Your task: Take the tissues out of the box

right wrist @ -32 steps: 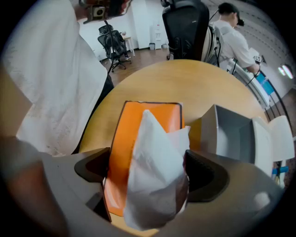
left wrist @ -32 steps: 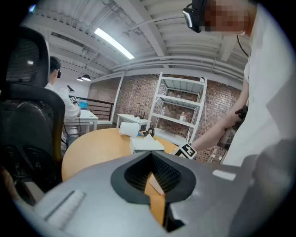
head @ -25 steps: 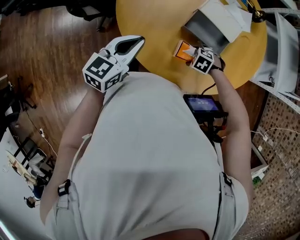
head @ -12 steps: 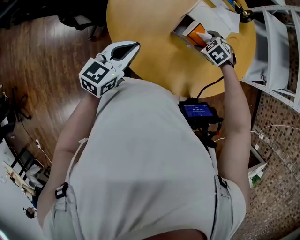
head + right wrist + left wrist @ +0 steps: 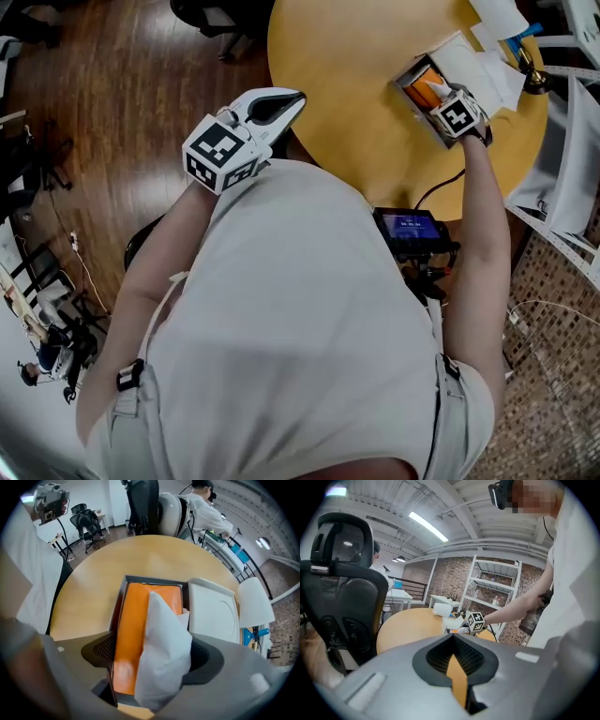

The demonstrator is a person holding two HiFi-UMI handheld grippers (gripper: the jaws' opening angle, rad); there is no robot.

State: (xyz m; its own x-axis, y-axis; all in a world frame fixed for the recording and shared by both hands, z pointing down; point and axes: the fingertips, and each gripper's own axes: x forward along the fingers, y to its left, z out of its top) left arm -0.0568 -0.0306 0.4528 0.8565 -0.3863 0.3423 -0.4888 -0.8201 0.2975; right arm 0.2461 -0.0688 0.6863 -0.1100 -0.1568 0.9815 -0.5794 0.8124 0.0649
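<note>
An orange tissue pack [image 5: 133,620] lies in a dark open box [image 5: 123,584] on the round yellow table [image 5: 93,583]. A white tissue [image 5: 164,648] sticks up from the pack's right side. My right gripper [image 5: 152,660] straddles the near end of the pack, jaws opening, with pack and tissue between them. In the head view it [image 5: 441,96] hovers over the box [image 5: 403,86] at the table's right. My left gripper [image 5: 296,97] is raised by the table's near edge, away from the box. Its jaws [image 5: 457,672] are shut with nothing in them.
A white lid or tray [image 5: 213,616] lies right of the box, with white papers [image 5: 483,70] beside it. A black office chair [image 5: 342,588] stands left of the table, metal shelving [image 5: 497,588] behind it. Another person sits at a far desk [image 5: 206,508].
The right gripper has reached farther out over the table and now stands over the orange pack in the box. The left gripper stays raised at the table's near edge.
</note>
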